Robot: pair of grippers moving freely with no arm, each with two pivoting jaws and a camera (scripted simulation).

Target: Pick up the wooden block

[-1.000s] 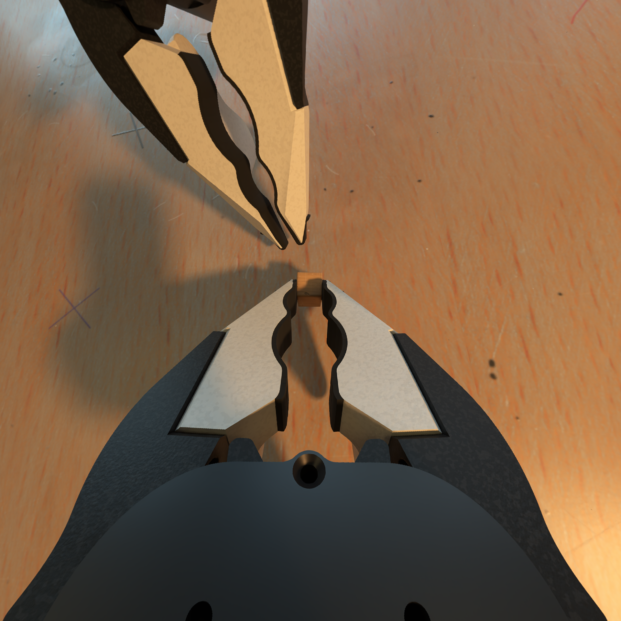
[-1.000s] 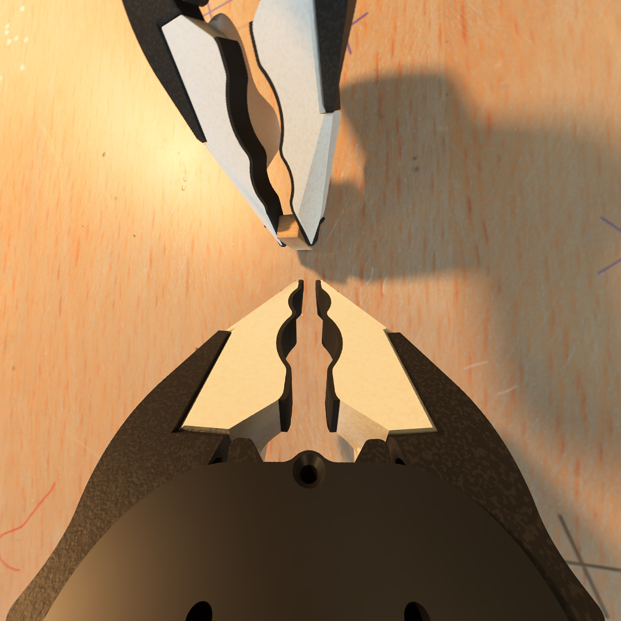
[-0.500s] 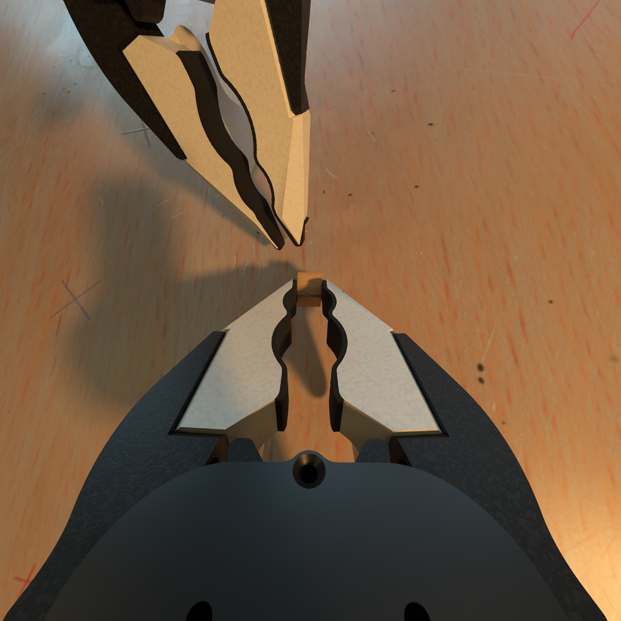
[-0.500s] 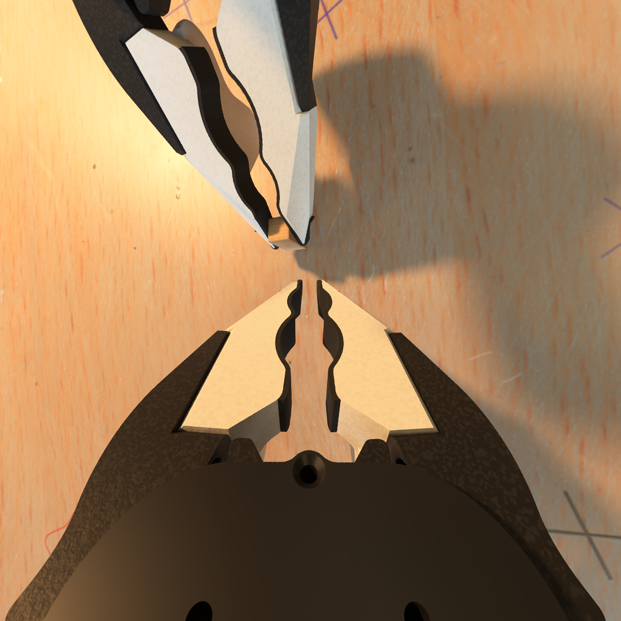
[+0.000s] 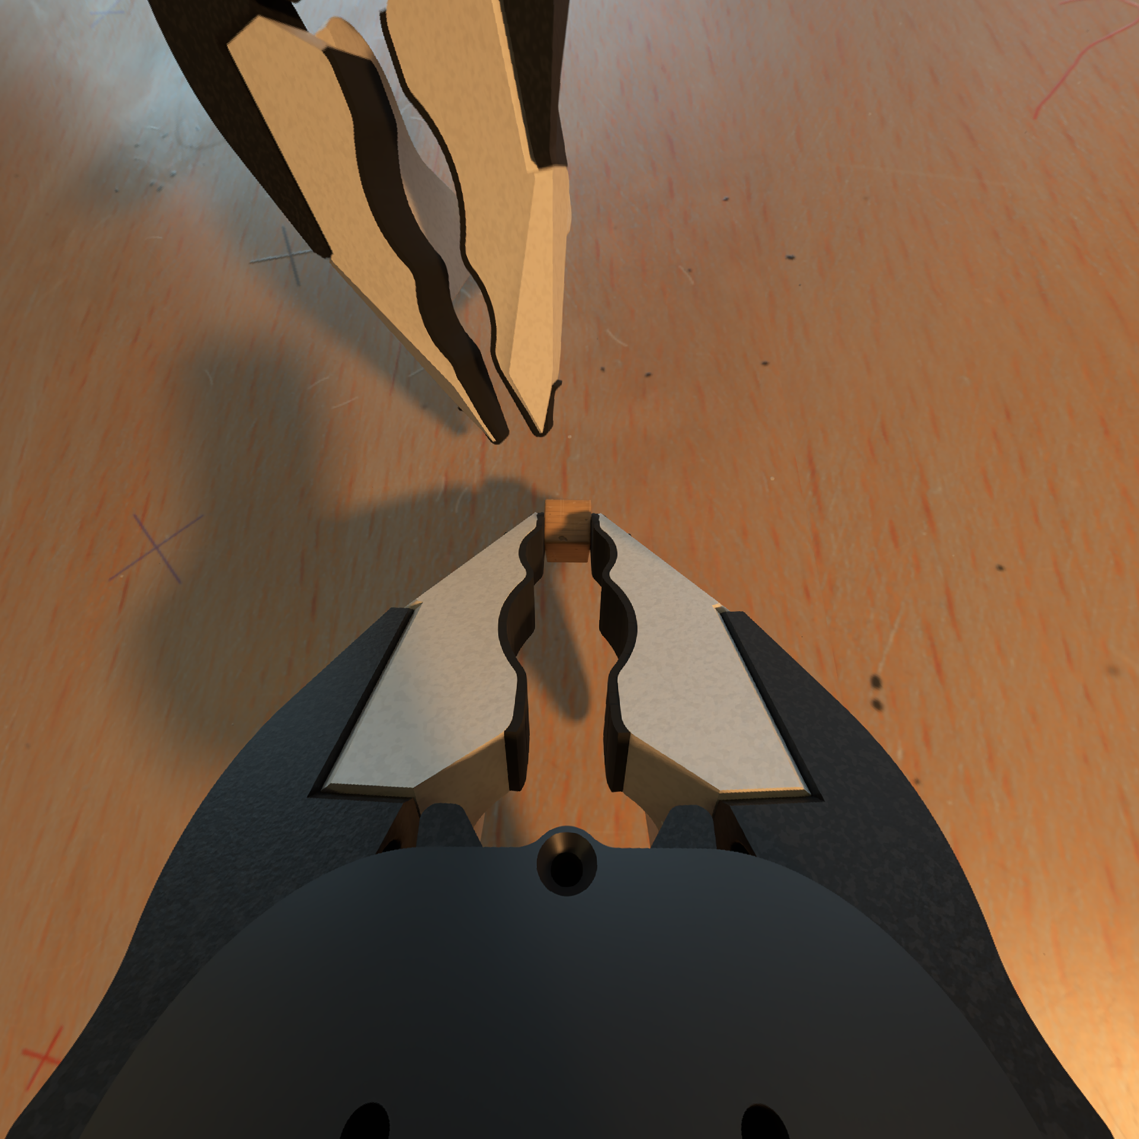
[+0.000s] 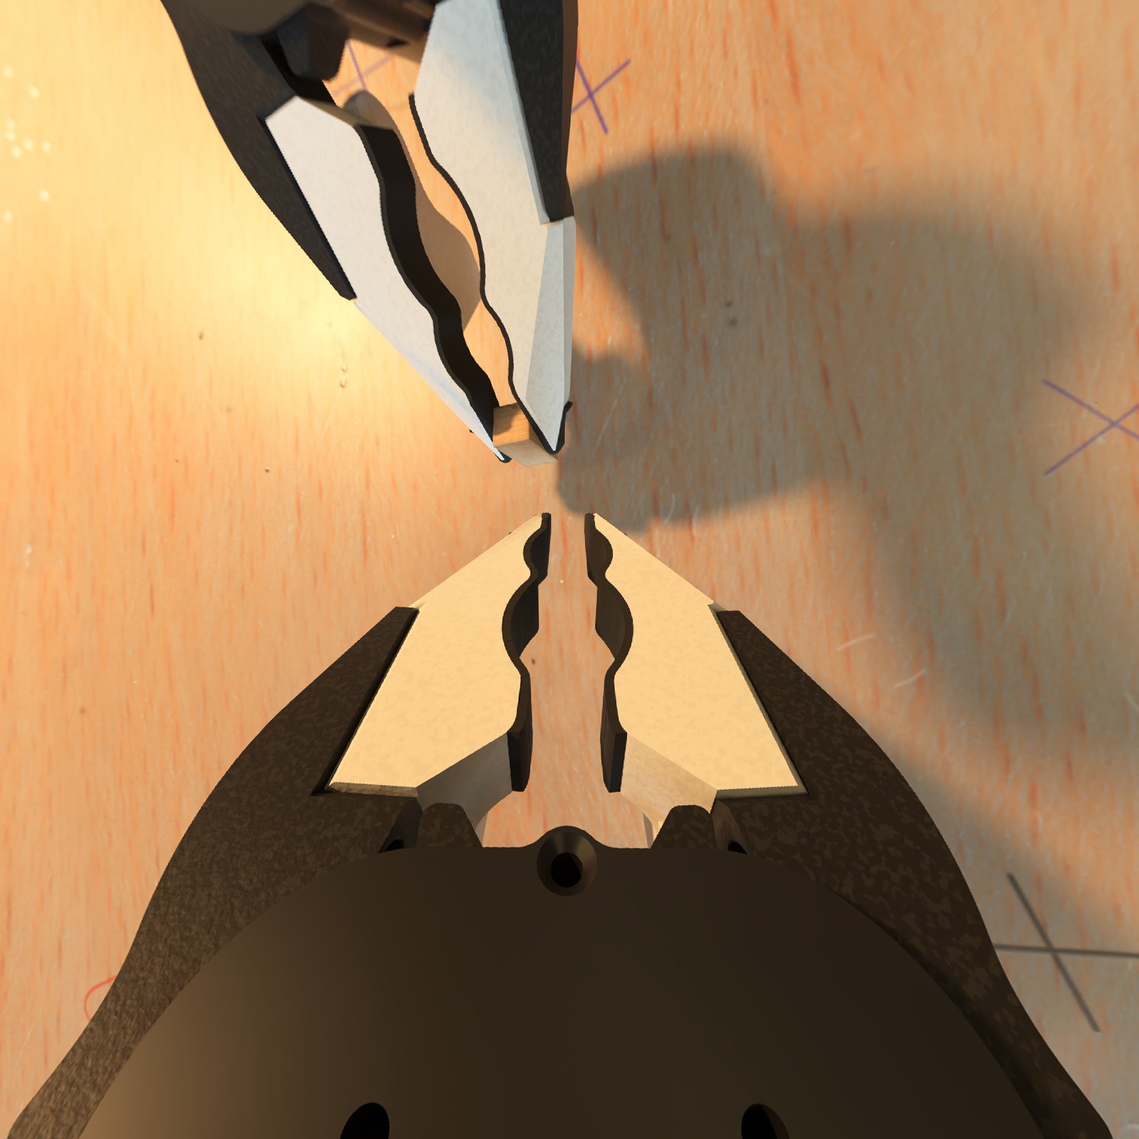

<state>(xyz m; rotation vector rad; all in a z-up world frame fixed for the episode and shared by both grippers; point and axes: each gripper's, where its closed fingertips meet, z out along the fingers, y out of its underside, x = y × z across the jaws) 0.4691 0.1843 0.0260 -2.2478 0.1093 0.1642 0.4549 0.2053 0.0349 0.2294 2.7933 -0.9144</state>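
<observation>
The small wooden block (image 5: 567, 537) is pinched between the fingertips of my left gripper (image 5: 568, 521), which is shut on it and holds it above the table. The block's shadow lies on the wood below. In the right wrist view the block (image 6: 514, 431) shows at the tips of the left gripper (image 6: 530, 453). My right gripper (image 6: 567, 521) faces it tip to tip, a short way off. It is empty, with a narrow gap between its fingertips. It also shows in the left wrist view (image 5: 519, 434), just beyond the block.
An orange-brown wooden table top (image 5: 863, 431) fills both views, with pen crosses (image 5: 157, 548) and small dark specks (image 5: 875, 690). The grippers' shadows (image 6: 801, 370) fall across it.
The table marks have shifted in both views, so both grippers have drifted together. The left keeps hold of the block. The gap between the right gripper's fingertips has widened slightly.
</observation>
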